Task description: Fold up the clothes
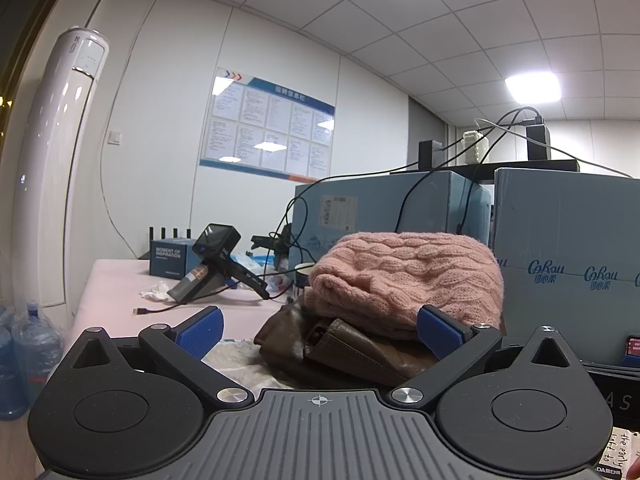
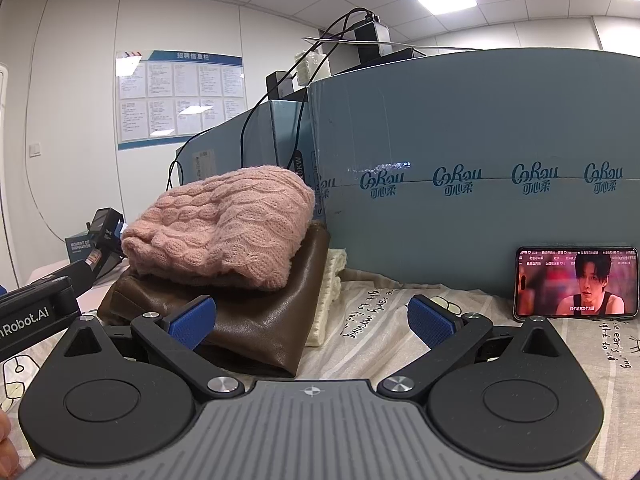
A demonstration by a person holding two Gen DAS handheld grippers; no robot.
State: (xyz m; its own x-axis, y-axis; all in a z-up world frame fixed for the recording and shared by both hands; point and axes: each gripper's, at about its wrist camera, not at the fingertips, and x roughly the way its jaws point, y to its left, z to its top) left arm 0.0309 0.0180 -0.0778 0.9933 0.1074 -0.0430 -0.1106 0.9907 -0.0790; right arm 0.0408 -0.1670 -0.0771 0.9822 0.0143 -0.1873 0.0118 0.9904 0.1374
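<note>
The left tool (image 1: 319, 330) was held level and low, pointing across the bench (image 1: 120, 280) at the stack of clothes, its two blue-padded fingers (image 1: 200, 330) spread wide with nothing between them. The right tool (image 2: 312, 320) was held the same way, level and just above the printed sheet (image 2: 372, 320) that covered the surface, its fingers (image 2: 192, 320) also parted and empty. In the right wrist view the body of the left tool reached in from the left edge, near the stack.

The folded pink knit sweater (image 2: 224, 224) lay on top of a folded brown leather garment (image 2: 256, 312), which rested on the printed sheet. A cream knit piece (image 2: 330, 296) sat just beside the brown garment, against the blue cardboard boxes (image 2: 460, 208) behind the stack. A phone (image 2: 576, 282) stood propped against the boxes to the right, its screen lit. Further left on the bench lay a spare handheld gripper (image 1: 216, 268) with cables.
</note>
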